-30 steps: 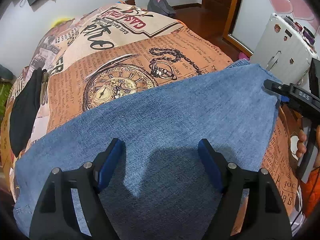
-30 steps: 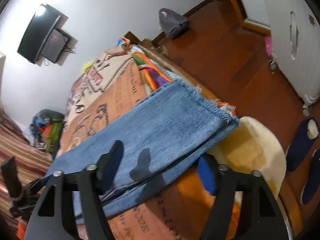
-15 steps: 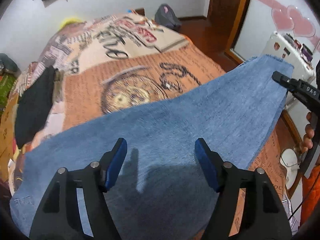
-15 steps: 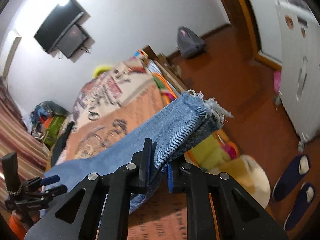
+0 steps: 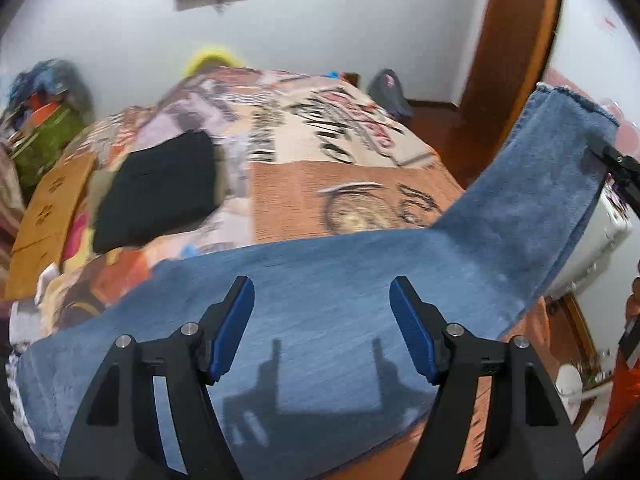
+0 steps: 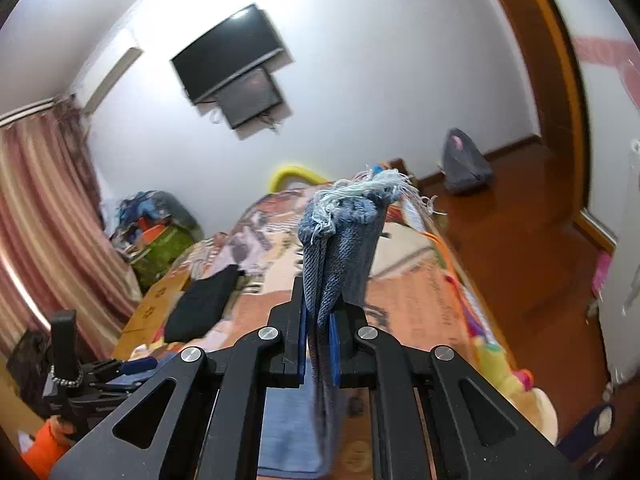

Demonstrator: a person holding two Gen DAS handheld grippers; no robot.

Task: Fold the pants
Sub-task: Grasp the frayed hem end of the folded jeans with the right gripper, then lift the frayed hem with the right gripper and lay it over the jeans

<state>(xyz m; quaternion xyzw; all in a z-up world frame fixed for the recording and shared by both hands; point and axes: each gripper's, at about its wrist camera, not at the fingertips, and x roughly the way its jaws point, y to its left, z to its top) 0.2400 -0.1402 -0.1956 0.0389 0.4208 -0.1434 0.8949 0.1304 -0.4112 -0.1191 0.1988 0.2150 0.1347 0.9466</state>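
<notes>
Blue denim pants (image 5: pixel 328 292) lie across the near end of a bed with a printed cover (image 5: pixel 340 168). My left gripper (image 5: pixel 322 322) is open and hovers above the middle of the pants, holding nothing. My right gripper (image 6: pixel 318 320) is shut on the frayed hem end of the pants (image 6: pixel 344 232) and holds it lifted above the bed. In the left wrist view that lifted hem end (image 5: pixel 568 152) rises at the right, with the right gripper (image 5: pixel 616 164) at its edge.
A folded black garment (image 5: pixel 156 192) lies on the bed's left side beside a cardboard box (image 5: pixel 48 216). A wooden door frame (image 5: pixel 516 60), a white suitcase (image 5: pixel 600 240) and wood floor are to the right. A TV (image 6: pixel 228 56) hangs on the far wall.
My right gripper closed on the hem end and lifted it up off the bed. My left gripper stayed open and tilted up over the pants.
</notes>
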